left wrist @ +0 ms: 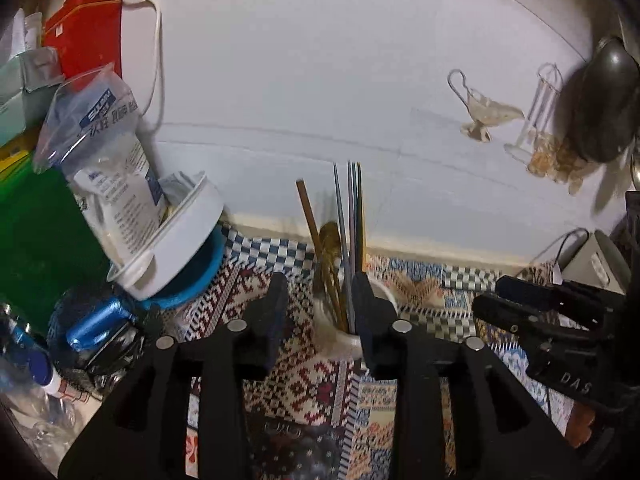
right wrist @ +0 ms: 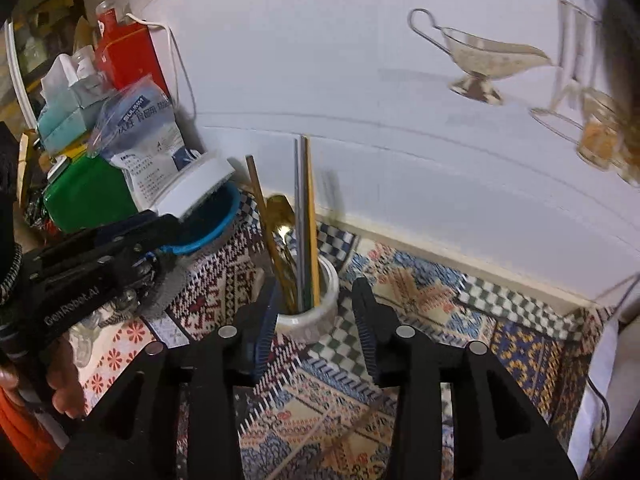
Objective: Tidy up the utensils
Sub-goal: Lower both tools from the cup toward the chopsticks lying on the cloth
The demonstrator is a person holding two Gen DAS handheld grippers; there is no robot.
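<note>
A white cup is stood upright near the table's back edge, holding a gold spoon and several upright chopsticks.

Both wrist cameras look forward and slightly down, close to the white ceramic utensil cup on the patterned woven cloth, facing the far white wall

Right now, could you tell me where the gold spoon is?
The gold spoon stands in the white cup among the chopsticks, mid-frame in both views, right of the blue bowl.
</note>
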